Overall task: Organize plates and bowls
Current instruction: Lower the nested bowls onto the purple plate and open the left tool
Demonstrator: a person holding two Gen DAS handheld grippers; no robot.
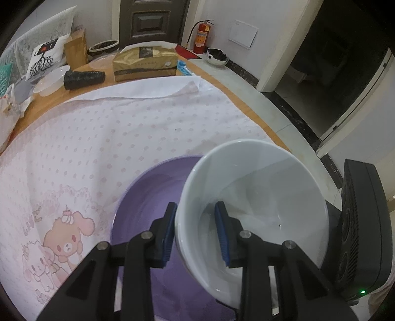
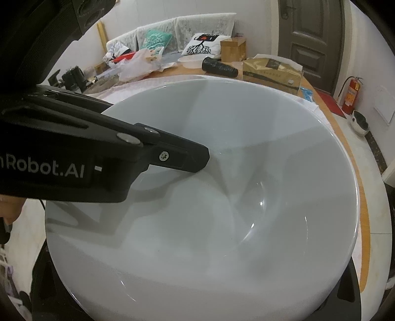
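- A white bowl (image 1: 259,197) is held tilted in the air, its open side facing up and toward the far end of the table; in the left wrist view it sits low and right of centre.
- The left gripper (image 1: 196,232) is clamped on the bowl's near wall: one blue pad (image 1: 223,234) lies inside the bowl and the other finger presses the outside of the wall.
- In the right wrist view the same white bowl (image 2: 222,197) fills almost the whole picture, and the left gripper's black finger (image 2: 182,158) reaches in over its rim from the left.
- The right gripper's own fingers are hidden behind the bowl, so I cannot tell whether they are apart or together; a black housing (image 1: 363,227) at the right edge of the left wrist view looks like part of that tool.
- Just beside and below the white bowl lies a purple bowl (image 1: 150,197), resting on a white cloth (image 1: 123,128) printed with pink dots and cartoon animals; the white bowl overlaps the purple one's right side in the picture.
- The cloth covers a wooden table (image 1: 234,93).
- At the table's far end stand a gold tissue box (image 1: 145,64), a dark roll (image 1: 84,79) lying on its side and a clear plastic bowl (image 1: 53,81).
- Beyond the table, a red fire extinguisher (image 1: 201,37) stands against the wall beside a dark door (image 1: 153,22).
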